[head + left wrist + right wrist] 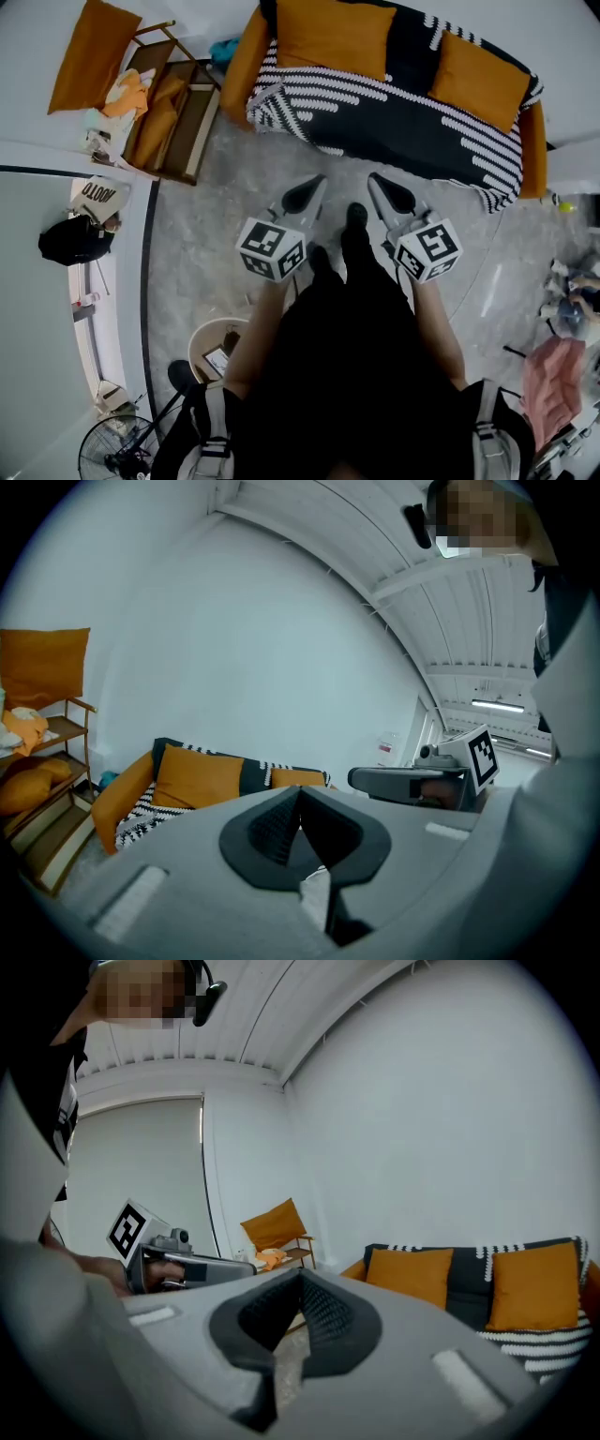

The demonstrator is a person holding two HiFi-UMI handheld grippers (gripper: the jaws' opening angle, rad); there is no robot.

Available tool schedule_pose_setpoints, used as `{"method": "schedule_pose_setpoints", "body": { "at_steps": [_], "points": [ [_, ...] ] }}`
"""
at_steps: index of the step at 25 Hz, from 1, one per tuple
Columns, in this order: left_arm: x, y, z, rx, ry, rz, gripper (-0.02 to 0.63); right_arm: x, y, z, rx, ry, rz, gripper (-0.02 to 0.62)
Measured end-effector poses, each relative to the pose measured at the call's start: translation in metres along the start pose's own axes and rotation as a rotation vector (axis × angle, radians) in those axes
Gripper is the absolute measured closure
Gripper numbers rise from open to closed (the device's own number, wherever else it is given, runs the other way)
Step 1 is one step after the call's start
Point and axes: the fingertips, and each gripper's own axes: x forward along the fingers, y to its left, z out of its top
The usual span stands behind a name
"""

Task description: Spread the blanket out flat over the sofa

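Standing short of the sofa, I hold both tongs pressed together and pinching nothing: the left gripper [316, 184] and right gripper [375, 180] point side by side over the bare floor [234, 216], well apart from the cloth. By my left leg sits a round pale tub [208, 345] with something flat and dark inside; I cannot tell what.

The blanket [412, 131], black with white stripes, already lies over the sofa [246, 66], covering seat and backrest. It looks rumpled at the seat's front left corner, and it hangs low at the front right corner. Two orange cushions [333, 37] [480, 80] rest on it against the backrest.

To do this well, I judge I should step in, spread both tongs, pinch the hem at the two front corners and draw them apart evenly, low and slow, so the cushions do not drag the cloth.

Beyond the sofa's left end, a wooden rack [192, 122] holds orange cushions and a heap of light clothes.
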Motion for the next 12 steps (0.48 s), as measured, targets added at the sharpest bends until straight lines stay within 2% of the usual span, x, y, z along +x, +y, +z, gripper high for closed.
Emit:
{"method": "schedule_pose_setpoints", "body": {
  "at_steps": [8, 12],
  "points": [
    [0.068, 0.021, 0.022, 0.013, 0.022, 0.043, 0.595, 0.036, -0.065, 0.016, 0.016, 0.011, 0.069, 0.594],
    [0.099, 0.035, 0.035, 0.020, 0.024, 0.090, 0.595, 0.058, -0.096, 0.025, 0.034, 0.013, 0.121, 0.594]
  ]
}}
